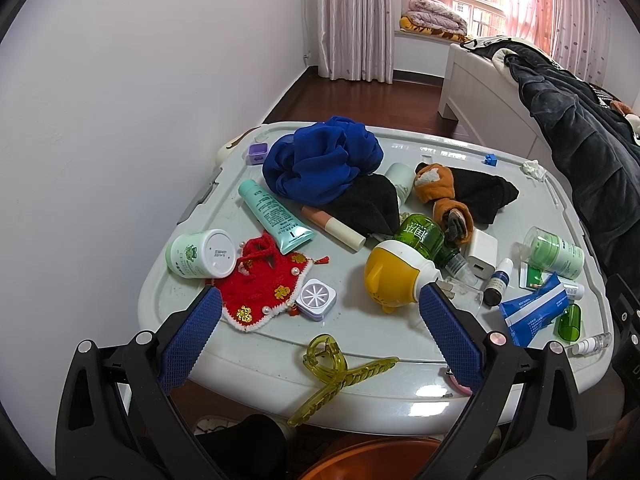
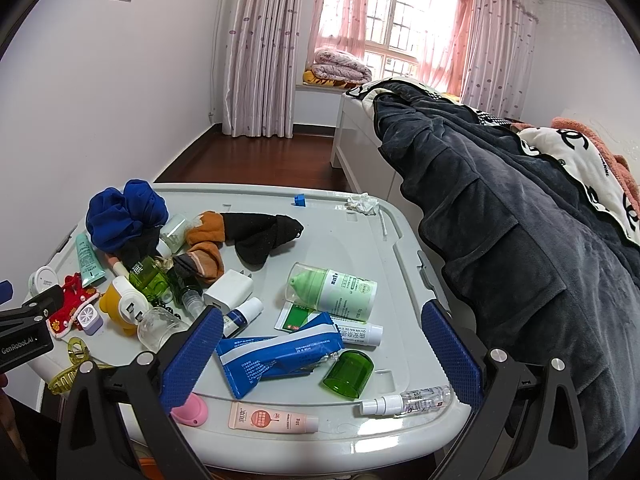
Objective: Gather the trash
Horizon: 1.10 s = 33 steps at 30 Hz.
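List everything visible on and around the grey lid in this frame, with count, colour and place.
lid: 1, grey, carries all the clutter
blue cloth: 1, far left, bunched
black cloths: 2, centre, one under the blue cloth
orange sock: 1, centre
crumpled tissue: 1, white, far right corner
blue packet: 1, near right, flattened
green cap: 1, near right, on its side
spray bottle: 1, clear, near right edge
pink tube: 1, near edge
white charger: 1, centre
hair claw: 1, yellow-green, near edge
red knit piece: 1, near left
left gripper: open, empty
right gripper: open, empty
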Motion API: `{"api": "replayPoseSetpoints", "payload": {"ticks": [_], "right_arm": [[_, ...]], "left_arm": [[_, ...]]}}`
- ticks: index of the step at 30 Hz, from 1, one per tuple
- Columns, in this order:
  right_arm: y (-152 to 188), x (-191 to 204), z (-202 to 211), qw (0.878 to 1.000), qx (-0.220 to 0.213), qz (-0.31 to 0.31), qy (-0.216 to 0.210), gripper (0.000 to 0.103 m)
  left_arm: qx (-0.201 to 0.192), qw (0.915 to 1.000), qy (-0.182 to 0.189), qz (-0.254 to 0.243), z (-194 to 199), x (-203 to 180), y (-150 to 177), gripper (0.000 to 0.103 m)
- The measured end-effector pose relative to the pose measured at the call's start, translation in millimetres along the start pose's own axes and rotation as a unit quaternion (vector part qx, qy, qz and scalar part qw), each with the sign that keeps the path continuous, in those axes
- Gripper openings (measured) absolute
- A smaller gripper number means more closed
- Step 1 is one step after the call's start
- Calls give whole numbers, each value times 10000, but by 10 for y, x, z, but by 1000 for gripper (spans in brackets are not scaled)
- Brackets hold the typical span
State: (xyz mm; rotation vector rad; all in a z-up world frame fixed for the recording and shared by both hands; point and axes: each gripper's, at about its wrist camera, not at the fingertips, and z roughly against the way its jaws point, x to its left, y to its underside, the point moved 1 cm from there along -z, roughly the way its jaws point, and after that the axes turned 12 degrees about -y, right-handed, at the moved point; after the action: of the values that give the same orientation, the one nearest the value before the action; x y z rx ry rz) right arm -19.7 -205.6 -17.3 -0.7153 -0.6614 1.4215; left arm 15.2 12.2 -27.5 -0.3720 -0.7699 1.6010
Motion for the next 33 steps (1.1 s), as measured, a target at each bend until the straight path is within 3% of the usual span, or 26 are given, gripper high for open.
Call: {"api": "replayPoseSetpoints", "payload": {"ticks": [19,21,26,29,33], "right_arm": [[-46,-29,48,9999,-69,-80,12,98],[-57,-65,71,9999,-104,-108,48,98],[-102,-184,119,9994,-178,-296,-2,98],[-99,-252,134,9992,-203,-353,16,98],[-78,-394,168,9984,-225,-504,71,98]], "left_arm": [[-48,9999,89,-114,-33,31,4,96],[-67,9994,297,-160,-76,122,-5,96],[-215,9919,1228,-242,-85,252,76,96],[-305,9852,1480,-808,-43,-35,121,96],[-409,9764,1541,-1454,-121,-452,74,96]]}}
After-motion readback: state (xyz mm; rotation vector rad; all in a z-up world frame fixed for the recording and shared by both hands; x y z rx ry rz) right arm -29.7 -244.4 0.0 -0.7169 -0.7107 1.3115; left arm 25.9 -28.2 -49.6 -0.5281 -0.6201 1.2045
